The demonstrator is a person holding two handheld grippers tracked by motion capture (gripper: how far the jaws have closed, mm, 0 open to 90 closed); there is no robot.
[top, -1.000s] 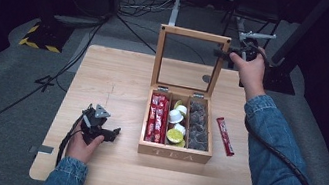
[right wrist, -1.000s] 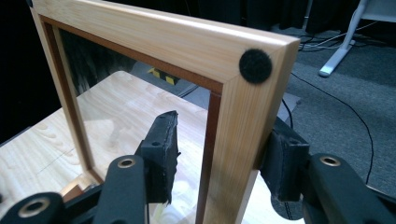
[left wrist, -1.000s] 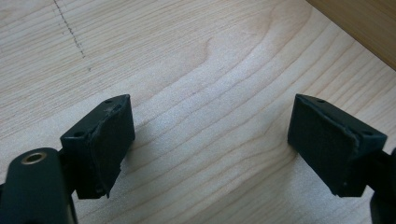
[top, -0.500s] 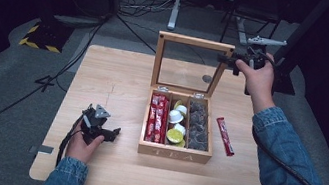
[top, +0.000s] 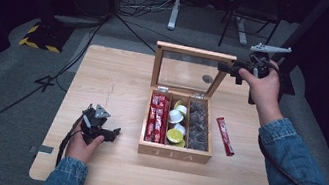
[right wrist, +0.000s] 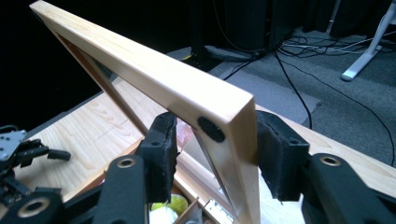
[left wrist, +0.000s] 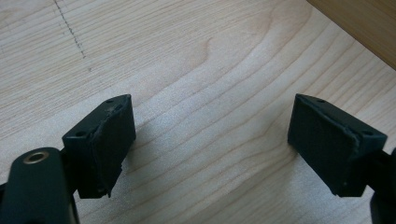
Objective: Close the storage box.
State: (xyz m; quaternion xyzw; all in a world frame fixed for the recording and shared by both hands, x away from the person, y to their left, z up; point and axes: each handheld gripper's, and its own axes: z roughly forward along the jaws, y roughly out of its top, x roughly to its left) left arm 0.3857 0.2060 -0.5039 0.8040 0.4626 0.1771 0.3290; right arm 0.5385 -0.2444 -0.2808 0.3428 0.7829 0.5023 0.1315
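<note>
Your right gripper (right wrist: 210,154) is clamped on the top corner of the lid (top: 194,52), which stands upright over the tea box (top: 174,151) at the middle of the bench (top: 120,70). Your left gripper (left wrist: 210,144) rests low on the bench left of the box, jaws wide apart and holding nothing. A red sachet (top: 224,136) lies just right of the box.

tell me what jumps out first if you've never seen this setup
The wooden tea box in the middle of the table, its glass lid standing open with the right gripper clamped on the lid's top corner. Inside it: red sachets at left, small pods in the middle, dark packets at right. One red sachet lies outside, right of the box, and the left gripper rests open near the table's front left.
</note>
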